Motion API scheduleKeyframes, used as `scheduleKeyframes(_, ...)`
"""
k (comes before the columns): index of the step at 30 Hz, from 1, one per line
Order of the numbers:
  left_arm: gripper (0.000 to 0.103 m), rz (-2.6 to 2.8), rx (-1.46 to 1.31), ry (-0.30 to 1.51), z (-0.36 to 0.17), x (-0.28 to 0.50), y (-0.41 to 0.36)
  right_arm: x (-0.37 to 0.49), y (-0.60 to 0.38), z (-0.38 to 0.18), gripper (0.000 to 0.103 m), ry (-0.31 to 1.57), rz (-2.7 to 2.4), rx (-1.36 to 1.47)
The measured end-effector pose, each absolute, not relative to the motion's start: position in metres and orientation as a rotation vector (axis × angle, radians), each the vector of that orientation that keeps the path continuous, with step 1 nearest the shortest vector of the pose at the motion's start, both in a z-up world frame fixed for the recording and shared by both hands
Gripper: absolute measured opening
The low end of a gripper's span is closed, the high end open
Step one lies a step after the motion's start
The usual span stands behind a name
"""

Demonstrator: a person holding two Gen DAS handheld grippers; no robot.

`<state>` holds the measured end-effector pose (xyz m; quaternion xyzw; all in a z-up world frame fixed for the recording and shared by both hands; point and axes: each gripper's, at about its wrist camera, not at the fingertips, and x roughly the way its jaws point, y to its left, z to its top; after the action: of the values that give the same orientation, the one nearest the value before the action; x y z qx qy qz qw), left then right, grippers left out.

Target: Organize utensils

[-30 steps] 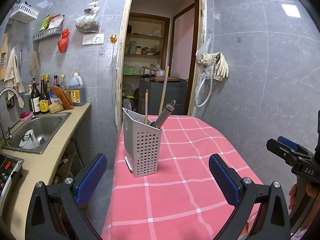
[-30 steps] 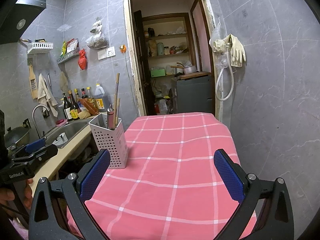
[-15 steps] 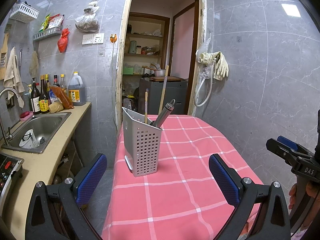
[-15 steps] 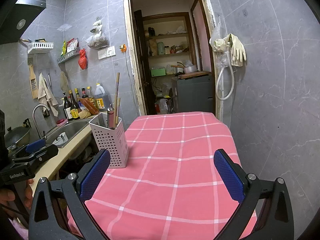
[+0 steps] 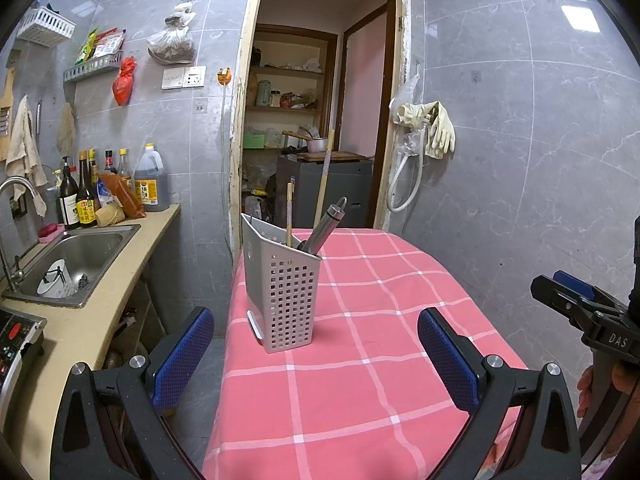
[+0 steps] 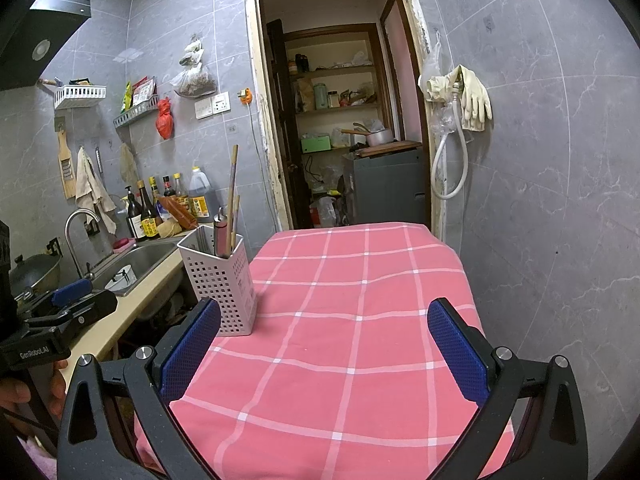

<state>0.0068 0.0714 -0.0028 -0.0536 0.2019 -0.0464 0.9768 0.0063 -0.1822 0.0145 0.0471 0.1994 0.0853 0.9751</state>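
Item one: the utensil holder (image 5: 286, 288), a pale perforated plastic caddy. We find it upright on the bench (image 5: 360, 380), which is draped in a pink checked cloth, near that bench's left edge beside the sink counter (image 5: 80, 320).

Contents of the holder, as we see them: a metal-handled utensil (image 5: 326, 226) leaning to the right, a long wooden stick (image 5: 324, 178) rising well above the rim, and a shorter wooden one (image 5: 289, 212). Their lower ends are hidden inside; we cannot tell what kind of utensils they are.

Item two: the left gripper (image 5: 316, 364). We note its blue-padded fingers spread wide, holding nothing, low over the near end of the bench, with the holder ahead between them and apart from both.

Item three: the right gripper (image 6: 324, 354). We note it likewise spread wide and empty, over the near end of the cloth; the holder stands just beyond its left finger (image 6: 192, 344).

Surroundings: a steel sink (image 5: 76, 260), bottles (image 5: 86, 196) at the back of the counter, rubber gloves (image 5: 434, 128) hung on the tiled wall by an open doorway.
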Motion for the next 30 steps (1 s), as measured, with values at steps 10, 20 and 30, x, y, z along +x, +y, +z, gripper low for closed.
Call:
scheduleKeyframes(10,0.102,-0.096,-0.108,0.409,-0.003,0.007,0.071,0.005,-0.181,0.014,0.102,0.403,0.171,0.096)
scheduleKeyframes(20,0.102,-0.099,-0.107,0.413,-0.008,0.006,0.069,0.004,-0.177,0.013,0.102,0.408,0.172,0.094)
scheduleKeyframes(30,0.102,-0.114,-0.114,0.426,-0.011,0.008,0.075,-0.002,-0.171,0.010,0.102,0.412,0.170,0.094)
